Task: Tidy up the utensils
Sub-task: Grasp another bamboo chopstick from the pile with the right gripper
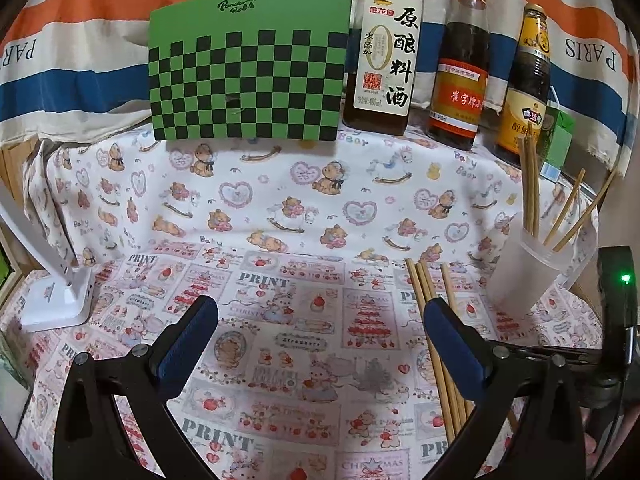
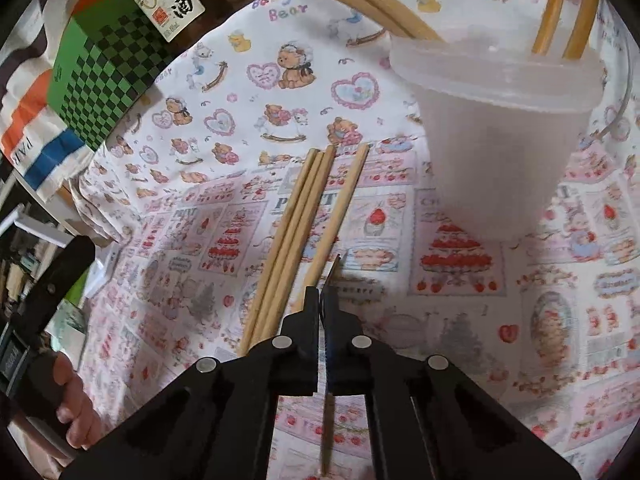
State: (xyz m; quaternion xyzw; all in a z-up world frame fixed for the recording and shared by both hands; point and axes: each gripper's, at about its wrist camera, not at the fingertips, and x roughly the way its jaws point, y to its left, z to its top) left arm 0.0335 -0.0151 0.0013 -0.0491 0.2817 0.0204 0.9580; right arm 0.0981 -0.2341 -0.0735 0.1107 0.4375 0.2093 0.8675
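Pinching one chopstick (image 2: 340, 208), the right hand-held gripper (image 2: 323, 304) appears fully closed only in its own view; the left hand-held gripper (image 1: 320, 316) gapes empty.

- Four loose chopsticks (image 2: 304, 216) of pale wood lie flat on the printed cloth of the table, side by side and almost parallel; three touch one another along their length, and the fourth (image 2: 340, 208) lies just to their right, a narrow gap apart at the far ends.
- Their far ends stop near the foot of the cup; their near ends are hidden.
- A translucent plastic cup (image 2: 496, 128) with a thick rolled rim stands upright on the cloth, just right of the loose sticks.
- Several more chopsticks (image 1: 530, 188) stand in the cup, leaning outwards against its rim in different directions.
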